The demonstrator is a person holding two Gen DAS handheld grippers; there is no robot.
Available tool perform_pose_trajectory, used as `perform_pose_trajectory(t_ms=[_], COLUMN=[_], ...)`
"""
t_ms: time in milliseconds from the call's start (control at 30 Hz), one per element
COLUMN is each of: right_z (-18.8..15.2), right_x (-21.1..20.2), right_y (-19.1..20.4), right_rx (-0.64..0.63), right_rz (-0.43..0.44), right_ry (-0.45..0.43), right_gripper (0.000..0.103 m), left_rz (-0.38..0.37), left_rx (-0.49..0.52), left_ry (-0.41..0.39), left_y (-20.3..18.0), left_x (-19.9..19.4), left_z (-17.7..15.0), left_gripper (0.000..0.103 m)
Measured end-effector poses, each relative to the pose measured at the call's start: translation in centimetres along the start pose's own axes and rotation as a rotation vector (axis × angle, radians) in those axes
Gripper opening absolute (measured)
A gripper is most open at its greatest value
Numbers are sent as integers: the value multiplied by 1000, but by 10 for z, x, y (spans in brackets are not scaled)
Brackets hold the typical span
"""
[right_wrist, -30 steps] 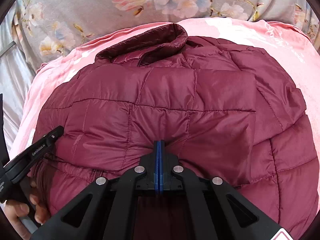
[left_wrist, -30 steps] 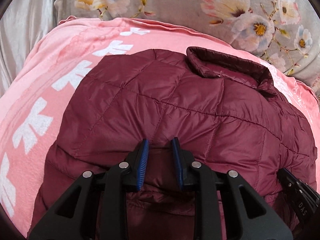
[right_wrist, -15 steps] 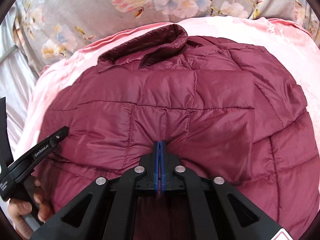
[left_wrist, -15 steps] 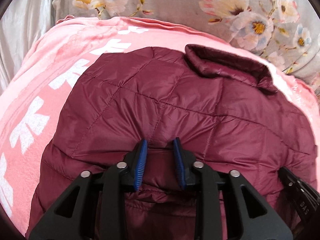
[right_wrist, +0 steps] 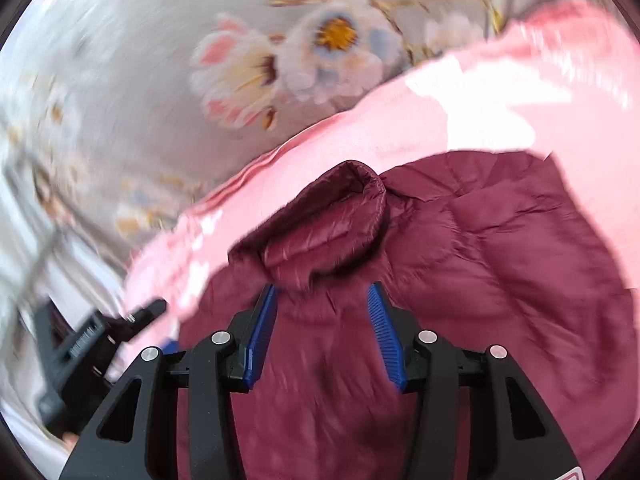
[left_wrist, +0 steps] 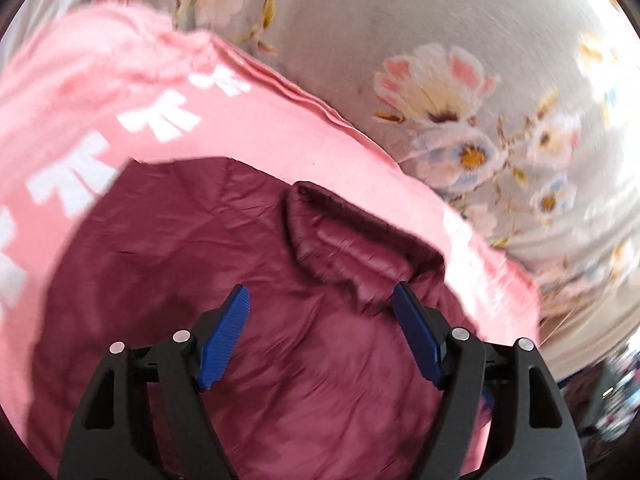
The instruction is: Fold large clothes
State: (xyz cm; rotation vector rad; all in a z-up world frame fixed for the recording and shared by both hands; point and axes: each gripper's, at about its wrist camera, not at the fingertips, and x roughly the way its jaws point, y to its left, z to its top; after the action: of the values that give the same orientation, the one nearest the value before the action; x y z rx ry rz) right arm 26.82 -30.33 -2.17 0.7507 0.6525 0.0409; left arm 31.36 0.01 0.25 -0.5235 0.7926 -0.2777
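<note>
1. Two grippers over one jacket (left_wrist: 328,360); both sets of jaws are opening, with nothing pinched between the pads.
2. Left gripper (left_wrist: 322,320): the blue ribbed pads stand wide apart above the maroon fabric and press on none of it. The collar (left_wrist: 360,236) lies just beyond the tips, nearer the right-hand pad.
3. Right gripper (right_wrist: 322,316): pads apart, less wide than the left's. The jacket (right_wrist: 480,280) lies beneath them, and the stand-up collar (right_wrist: 332,216) sits just past the tips, between the two fingers' lines.
4. The left gripper also shows at the lower left of the right wrist view (right_wrist: 96,340), black, beside the jacket's edge; whether it touches the cloth I cannot tell.
5. The jacket lies spread on a pink blanket (left_wrist: 248,136), collar toward the blanket's far edge. Pink shows past the jacket on the far side and at both sides.
6. The blanket bears white blocky marks (left_wrist: 72,184) along one side and has a rippled hem.
7. Beyond it is a grey sheet with large flowers (left_wrist: 440,92), smooth and slightly shiny.
8. Jacket: quilted in squares, puffy, glossy shell, stitched seams. Both views are motion-blurred.
</note>
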Motion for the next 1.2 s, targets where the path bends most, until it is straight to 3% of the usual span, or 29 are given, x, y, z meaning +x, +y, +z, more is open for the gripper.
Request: perform_pose_trajectory(t_ms=[167,233,300,367,400,433,567,733,900,1100,1200], right_z=[15,16,16,15,14,13,9,-8,-22,-26,-24], right_x=[37,54,66,76,76,71,40,58,70,75,75], right_y=[-23,-29,-35,-35,-33,-30,-21,-38,-35,-32,-34], right_rx=[188,231,255,250,233,213,61,-29,-150,-200,-197], right_rz=[79,90,93,96,99,103,99,-55,-155,-210,-198], right_ry=[32,45,63,87,81,63,-27,51,65,62,67], right_gripper=[46,44,28,10,9,9,8,7,6,4,5], left_rz=[-25,-20,-20,-16,-18,-24,-26,52,90,127,144], left_rx=[-131,-147,-152,-147,-141,-130,-23,89,109,175,192], left_ry=[87,99,105,121,143,163,74,69,100,65,55], left_y=[10,12,12,12,12,11,5,7,22,18,16], left_x=[54,68,77,87,93,96,69,68,87,91,92], left_z=[13,14,14,14,13,12,12,0,-21,-30,-30], left_gripper=[69,62,58,42,17,8,7,6,7,7,8])
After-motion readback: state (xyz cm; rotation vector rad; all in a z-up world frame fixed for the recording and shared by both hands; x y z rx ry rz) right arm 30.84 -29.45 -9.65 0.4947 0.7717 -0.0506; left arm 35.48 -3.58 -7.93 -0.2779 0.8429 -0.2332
